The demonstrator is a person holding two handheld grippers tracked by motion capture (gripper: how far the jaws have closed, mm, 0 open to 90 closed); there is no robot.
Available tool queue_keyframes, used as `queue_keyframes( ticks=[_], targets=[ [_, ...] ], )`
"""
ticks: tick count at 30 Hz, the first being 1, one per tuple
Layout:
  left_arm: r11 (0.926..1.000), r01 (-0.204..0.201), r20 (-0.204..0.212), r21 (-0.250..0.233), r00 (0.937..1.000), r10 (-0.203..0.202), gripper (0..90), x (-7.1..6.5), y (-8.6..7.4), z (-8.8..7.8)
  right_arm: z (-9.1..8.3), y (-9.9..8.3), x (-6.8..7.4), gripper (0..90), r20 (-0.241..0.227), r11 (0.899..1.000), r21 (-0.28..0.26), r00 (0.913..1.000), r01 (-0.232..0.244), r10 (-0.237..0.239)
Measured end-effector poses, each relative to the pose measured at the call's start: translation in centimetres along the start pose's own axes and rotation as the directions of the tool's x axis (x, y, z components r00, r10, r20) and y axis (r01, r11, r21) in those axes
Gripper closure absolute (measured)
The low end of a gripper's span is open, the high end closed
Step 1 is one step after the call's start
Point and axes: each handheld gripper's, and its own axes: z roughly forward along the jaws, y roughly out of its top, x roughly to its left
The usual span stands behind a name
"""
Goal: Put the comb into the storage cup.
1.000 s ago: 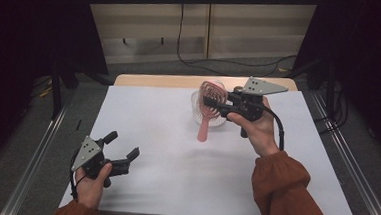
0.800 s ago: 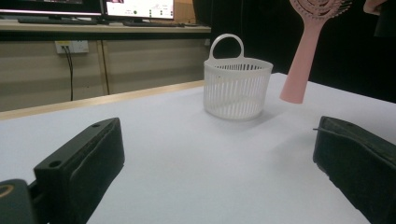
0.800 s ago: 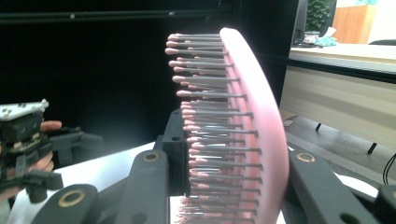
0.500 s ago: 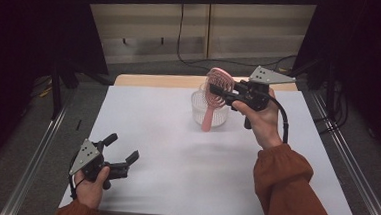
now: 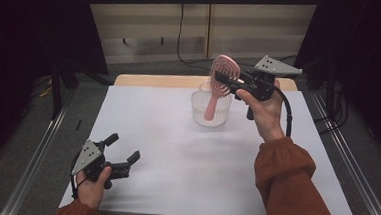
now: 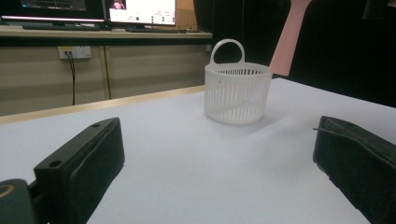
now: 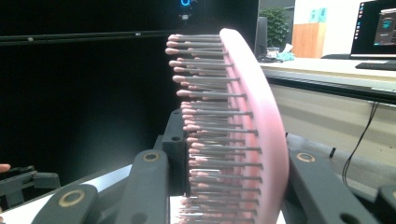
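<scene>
My right gripper (image 5: 226, 80) is clamped on the pink hairbrush (image 5: 219, 84), jaws pressed on the brush head from both sides. In the right gripper view the head (image 7: 243, 135) stands on edge between the jaws, bristles pointing to that view's left, back of the head toward its right. In the high view the brush hangs head up, its handle slanting down toward the white basket (image 5: 210, 110); the handle tip is in front of the basket's rim there, and I cannot tell if it touches. In the left gripper view the handle (image 6: 289, 39) is up above the basket's rim, at its right side.

The basket sits on the white table (image 5: 185, 167), far side, a bit right of centre. It is round with slotted walls and a loop handle at the far rim (image 6: 238, 88).

My left gripper (image 5: 121, 156) is at the near left of the table, jaws wide apart with nothing between them. It points toward the basket, well apart from it.

An orange sleeve (image 5: 288, 188) covers my right forearm.
</scene>
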Motion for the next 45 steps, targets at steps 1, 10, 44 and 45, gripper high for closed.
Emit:
queue_keyframes(
  ticks=[1,10,44,45],
  targets=[
    [1.0,0.007,-0.002,0.0,1.0,-0.007,2.2,0.0,0.0,0.0,0.0,0.1,-0.1,64.3,0.005,1.0,-0.001,1.0,0.0,0.0],
    [0.9998,0.012,0.027,-0.017,0.9996,-0.012,2.2,-0.2,0.1,0.0,0.5,1.2,-1.0,64.4,0.016,1.0,-0.006,0.9998,0.008,-0.008],
    [0.9999,-0.011,-0.005,0.005,0.9999,0.011,2.9,-0.3,-0.1,0.0,2.9,-1.0,-3.5,64.4,0.153,0.999,-0.02,0.9877,-0.03,0.033],
    [0.9999,-0.01,-0.008,0.007,0.9999,0.01,2.9,-0.3,-0.1,0.0,3.0,-1.4,-3.7,64.4,0.157,0.999,-0.015,0.9869,-0.037,0.039]
  ],
)
